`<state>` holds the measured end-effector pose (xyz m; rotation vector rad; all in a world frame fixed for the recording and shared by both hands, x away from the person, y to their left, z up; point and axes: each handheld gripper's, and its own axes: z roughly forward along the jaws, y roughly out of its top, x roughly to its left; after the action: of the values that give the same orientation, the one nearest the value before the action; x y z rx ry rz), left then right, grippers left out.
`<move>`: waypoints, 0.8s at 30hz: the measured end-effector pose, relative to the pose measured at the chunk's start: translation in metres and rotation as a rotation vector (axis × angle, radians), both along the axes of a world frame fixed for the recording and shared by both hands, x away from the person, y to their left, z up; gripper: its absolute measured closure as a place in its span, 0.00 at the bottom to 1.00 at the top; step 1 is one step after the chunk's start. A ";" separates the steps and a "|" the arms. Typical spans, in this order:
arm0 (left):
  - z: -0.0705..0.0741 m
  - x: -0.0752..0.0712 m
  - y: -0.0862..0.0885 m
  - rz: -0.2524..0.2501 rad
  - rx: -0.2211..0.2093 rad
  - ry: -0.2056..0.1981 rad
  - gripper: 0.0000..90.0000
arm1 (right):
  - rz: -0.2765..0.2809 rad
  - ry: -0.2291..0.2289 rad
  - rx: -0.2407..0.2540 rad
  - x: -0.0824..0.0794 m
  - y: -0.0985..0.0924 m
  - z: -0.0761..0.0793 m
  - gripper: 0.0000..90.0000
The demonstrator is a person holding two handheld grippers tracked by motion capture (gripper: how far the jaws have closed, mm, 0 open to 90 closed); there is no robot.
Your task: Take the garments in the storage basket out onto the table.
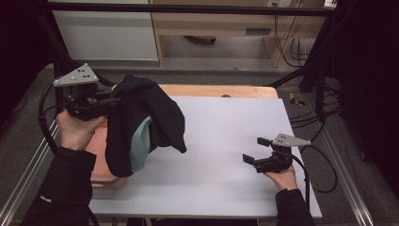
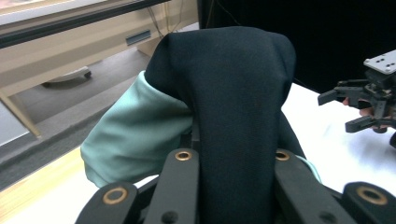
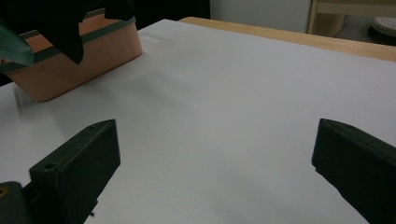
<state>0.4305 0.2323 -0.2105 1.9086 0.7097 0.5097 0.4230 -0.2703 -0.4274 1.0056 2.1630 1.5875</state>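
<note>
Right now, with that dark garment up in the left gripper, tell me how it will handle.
The dark garment looks floppy: it folds over the left gripper and hangs in loose drapes above the orange basket. It is probably light, since one pinch carries it. Its teal lining looks smooth, so it may slide once released.

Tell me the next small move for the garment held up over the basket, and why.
Probably carry the black garment rightward over the bare grey mat and lower it. The left gripper has it pinched and hanging above the orange basket, while the right gripper waits open near the mat.
</note>
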 end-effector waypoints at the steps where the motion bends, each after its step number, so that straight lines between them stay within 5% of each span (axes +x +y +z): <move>1: 0.000 0.000 -0.003 -0.005 -0.002 0.001 0.90 | 0.000 0.000 0.000 0.000 0.000 0.000 0.02; 24: -0.030 0.019 -0.070 -0.082 -0.004 0.039 0.90 | 0.001 -0.001 0.006 -0.001 -0.001 0.001 0.02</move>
<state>0.4494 0.1625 -0.2401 1.9395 0.6542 0.4207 0.4223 -0.2714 -0.4262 1.0048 2.1596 1.5957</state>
